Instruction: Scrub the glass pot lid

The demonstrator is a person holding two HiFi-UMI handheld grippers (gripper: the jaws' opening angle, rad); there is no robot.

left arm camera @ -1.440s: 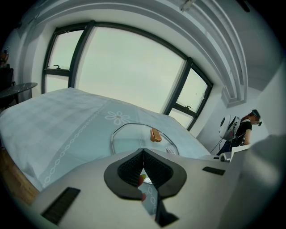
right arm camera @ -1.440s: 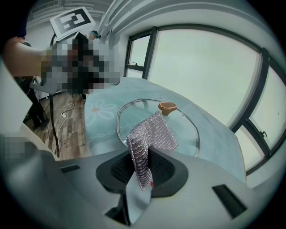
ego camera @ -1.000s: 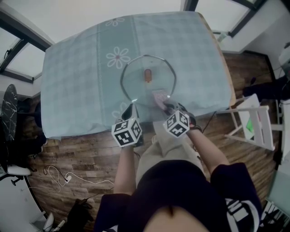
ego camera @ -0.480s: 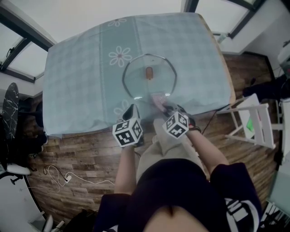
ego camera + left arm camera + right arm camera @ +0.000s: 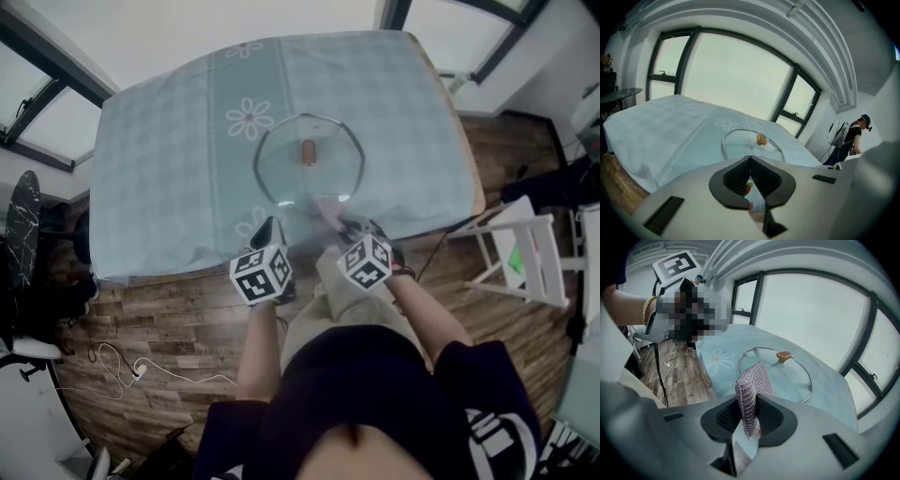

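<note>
A round glass pot lid with a metal rim and a brown knob lies flat on the pale blue tablecloth. My right gripper is shut on a pinkish mesh scrubbing cloth and hovers over the lid's near rim. In the right gripper view the cloth sticks up between the pads, with the lid beyond it. My left gripper is shut on nothing, just short of the lid's near left edge. In the left gripper view the lid lies ahead of the closed pads.
The table's near edge runs just under both grippers, with wooden floor below. A white folding chair stands to the right of the table. A cable lies on the floor at the left. Windows line the far wall.
My right gripper with the cloth has drifted slightly back toward the table's near edge and lifted a little. The left gripper has stayed put.
</note>
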